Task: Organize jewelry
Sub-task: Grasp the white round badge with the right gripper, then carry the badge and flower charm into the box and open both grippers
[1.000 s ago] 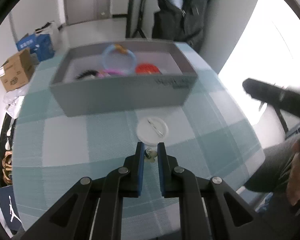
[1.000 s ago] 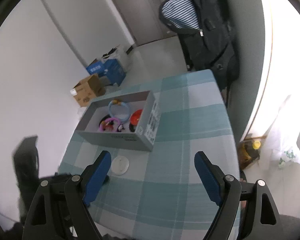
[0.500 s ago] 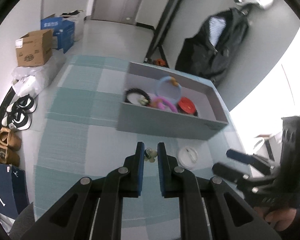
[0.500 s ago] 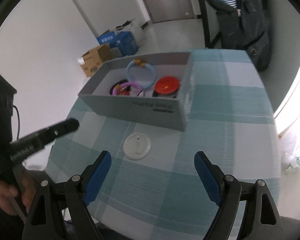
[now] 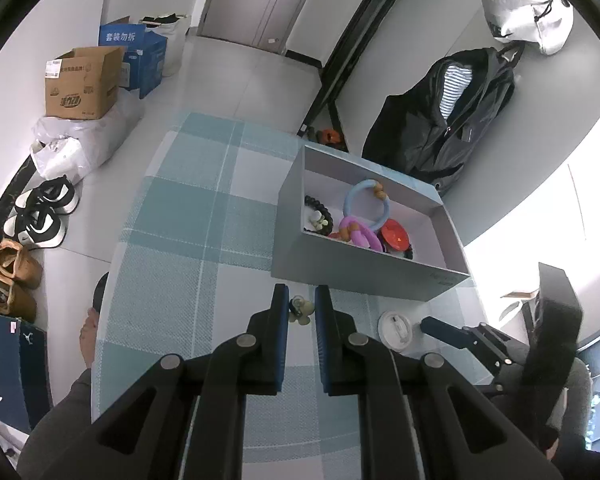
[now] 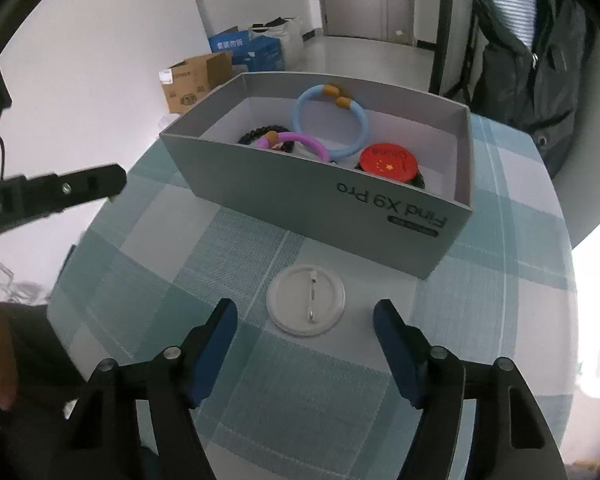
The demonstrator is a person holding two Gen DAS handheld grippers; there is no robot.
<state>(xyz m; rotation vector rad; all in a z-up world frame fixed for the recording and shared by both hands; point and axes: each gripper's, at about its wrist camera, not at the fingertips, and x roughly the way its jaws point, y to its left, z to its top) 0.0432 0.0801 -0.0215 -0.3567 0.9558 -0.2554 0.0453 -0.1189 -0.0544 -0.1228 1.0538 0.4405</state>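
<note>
Blue fingers of the left gripper (image 5: 301, 310) pinch a small pale trinket (image 5: 300, 309) over the checked tablecloth (image 5: 204, 216), just short of the grey box (image 6: 324, 208). Wider apart, the right gripper (image 6: 305, 317) has just been narrowing around the white pin badge (image 6: 306, 299), which lies face down near the box; its pads are not yet touching it. Both pieces seem bound for the box, where bracelets and a red badge (image 6: 388, 164) already lie. Next: close on the badge rim, lift, drop inside. Upside-down lettering on the box reads "Find X9 Pro".
</note>
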